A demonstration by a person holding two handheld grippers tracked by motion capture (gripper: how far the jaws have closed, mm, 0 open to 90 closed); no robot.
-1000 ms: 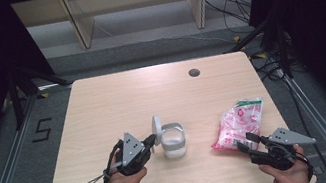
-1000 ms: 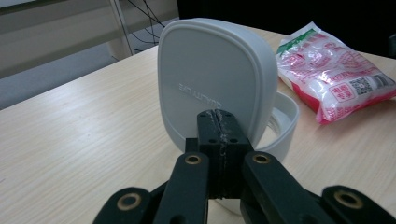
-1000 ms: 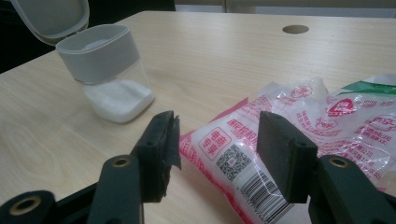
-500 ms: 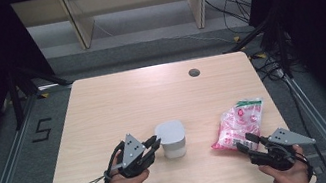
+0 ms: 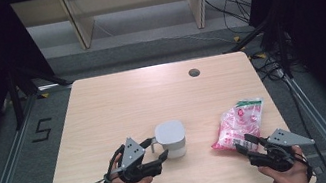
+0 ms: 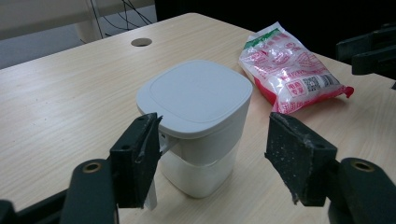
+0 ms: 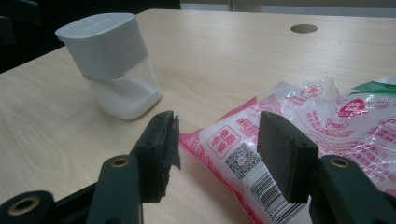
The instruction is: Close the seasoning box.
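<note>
White lidded container (image 5: pixel 171 139), lid down: left claw (image 5: pixel 160 149) just opened, holding nothing, should back off squarely (avoid the lid tab); right claw (image 5: pixel 247 143) half-open astride pink bag (image 5: pixel 238 124).

Light fell evenly from above on the pale table (image 5: pixel 117 104), which was bright and clear in the high view, while the surroundings at both sides sank into near-black and the floor beyond lay dim and slightly soft. The white container (image 5: pixel 171 139) cast only a short, faint shadow beside its base, and the picture was mildly grainy, with the table's edges bowing a little toward the frame's borders. In the two gripper views the near black pads (image 6: pixel 140 154) were a little soft, the plastic bag (image 7: pixel 299 140) showed small glints, and the far background was dark and blurred.
</note>
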